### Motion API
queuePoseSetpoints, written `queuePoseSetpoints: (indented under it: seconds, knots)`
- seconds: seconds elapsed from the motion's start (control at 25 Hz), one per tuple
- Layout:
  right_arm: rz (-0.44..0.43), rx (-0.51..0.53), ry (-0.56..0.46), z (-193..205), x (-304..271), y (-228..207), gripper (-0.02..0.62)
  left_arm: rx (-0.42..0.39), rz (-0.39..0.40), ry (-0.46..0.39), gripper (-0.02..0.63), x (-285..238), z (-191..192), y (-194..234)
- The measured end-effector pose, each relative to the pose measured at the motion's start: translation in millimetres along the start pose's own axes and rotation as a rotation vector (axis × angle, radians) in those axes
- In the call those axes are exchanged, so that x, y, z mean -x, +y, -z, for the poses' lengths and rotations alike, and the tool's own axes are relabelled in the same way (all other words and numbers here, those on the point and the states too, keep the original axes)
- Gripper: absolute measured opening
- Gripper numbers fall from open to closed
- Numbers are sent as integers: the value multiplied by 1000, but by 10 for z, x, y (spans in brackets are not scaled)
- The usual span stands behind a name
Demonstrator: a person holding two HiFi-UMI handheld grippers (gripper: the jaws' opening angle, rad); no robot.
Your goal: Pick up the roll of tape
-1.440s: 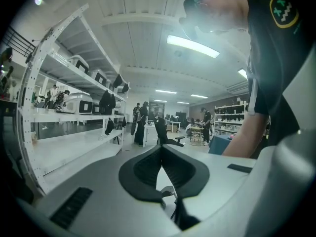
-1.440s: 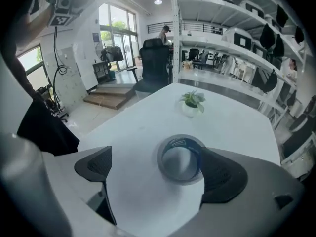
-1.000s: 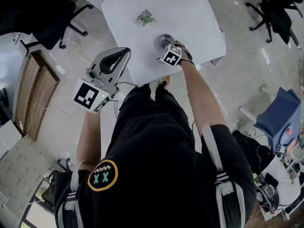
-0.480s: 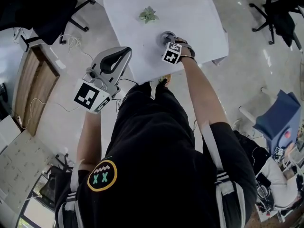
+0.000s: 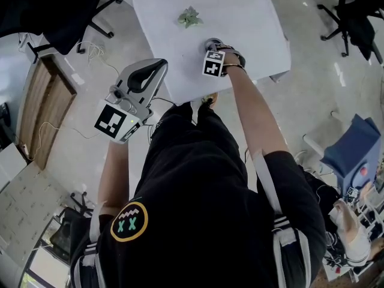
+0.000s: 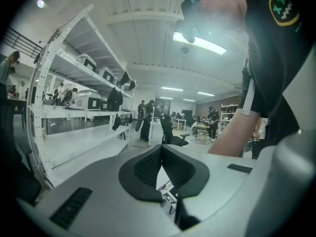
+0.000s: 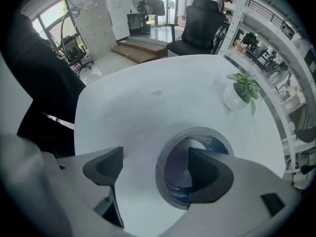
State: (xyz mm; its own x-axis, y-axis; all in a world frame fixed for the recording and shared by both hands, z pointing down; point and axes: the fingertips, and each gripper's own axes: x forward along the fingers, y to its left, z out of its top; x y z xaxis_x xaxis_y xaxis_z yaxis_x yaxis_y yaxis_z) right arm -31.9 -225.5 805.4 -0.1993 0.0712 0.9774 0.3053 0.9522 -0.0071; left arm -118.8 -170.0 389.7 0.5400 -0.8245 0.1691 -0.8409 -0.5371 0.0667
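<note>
My right gripper (image 7: 153, 169) has rolled about its own axis since a second ago. In the head view its marker cube now sits squarer over the roll of tape (image 7: 200, 132), though the hand has hardly shifted. Its jaws are closing. One jaw reaches down inside the roll's hollow core and the other stands outside, still apart from the roll's wall, so nothing is gripped yet.

I judge this to be the final line-up before the pinch: the wall sits between the jaws, and closing further should clamp it. The roll lies flat on the white table (image 7: 148, 98), near the edge closest to me, and it has not moved.

My left gripper (image 6: 161, 154) has stayed level out at my side, with its jaws pressed together on nothing.

By my count there is one roll of tape, one small potted plant (image 7: 242, 88) farther across the table, one table and two grippers.
</note>
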Motion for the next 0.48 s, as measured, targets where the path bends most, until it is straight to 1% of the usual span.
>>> queuePoseSetpoints:
  seconds: [0.24,0.32,0.36,0.48]
  knots:
    - [-9,12,11,0,15,4,410,2,-14,2,17,60,14,15]
    - [-13,23,17,6,13,12,394,1,-16,-2,17,64,9,12]
    - [-15,31,18,7,16,21,380,1,-17,-3,17,65,5,10]
    - [-18,49,22,14,26,45,312,-1,-21,-6,17,77,-5,6]
